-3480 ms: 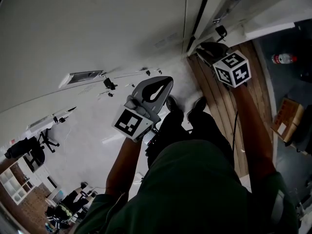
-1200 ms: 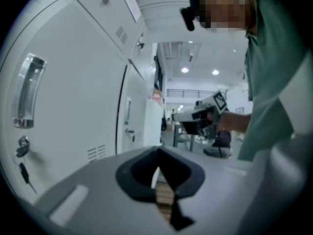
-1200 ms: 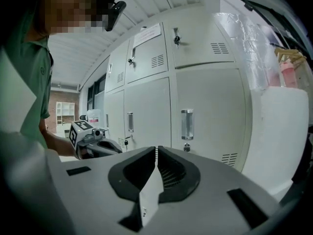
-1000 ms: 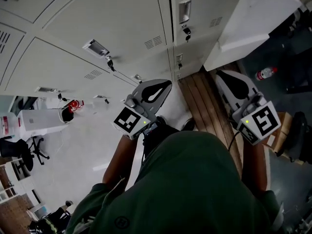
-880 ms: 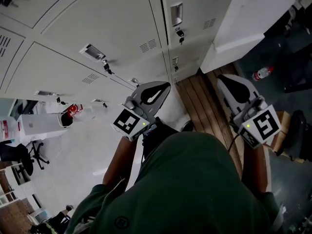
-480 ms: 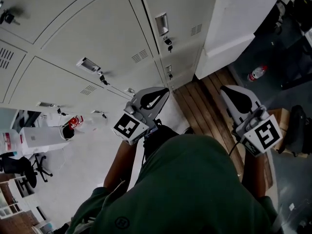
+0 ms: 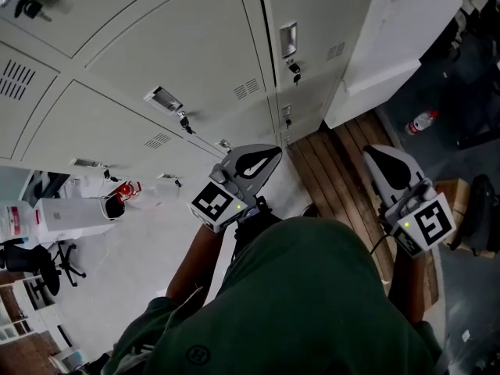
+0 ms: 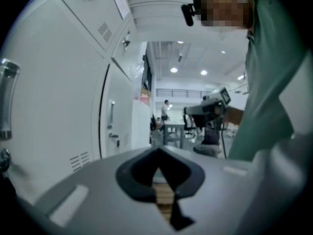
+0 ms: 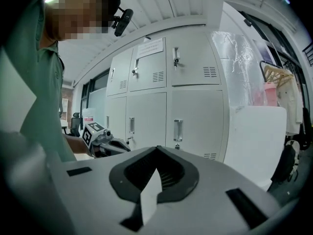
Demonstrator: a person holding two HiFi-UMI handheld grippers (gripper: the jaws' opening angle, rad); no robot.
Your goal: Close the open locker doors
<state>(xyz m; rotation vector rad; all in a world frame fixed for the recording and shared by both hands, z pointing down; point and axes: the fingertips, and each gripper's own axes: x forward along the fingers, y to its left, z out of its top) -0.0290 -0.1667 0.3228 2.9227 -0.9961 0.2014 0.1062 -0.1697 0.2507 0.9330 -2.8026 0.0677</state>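
Okay, left gripper (image 7: 264, 155) and right gripper (image 7: 376, 155) fingers pressed together, empty; I'm holding both off the locker doors (image 7: 180, 45) since those in view look shut.

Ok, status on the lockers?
Left gripper and right gripper shut, empty. Locker doors in view look closed. White cabinet to their right, bottle on floor; neither blocking.
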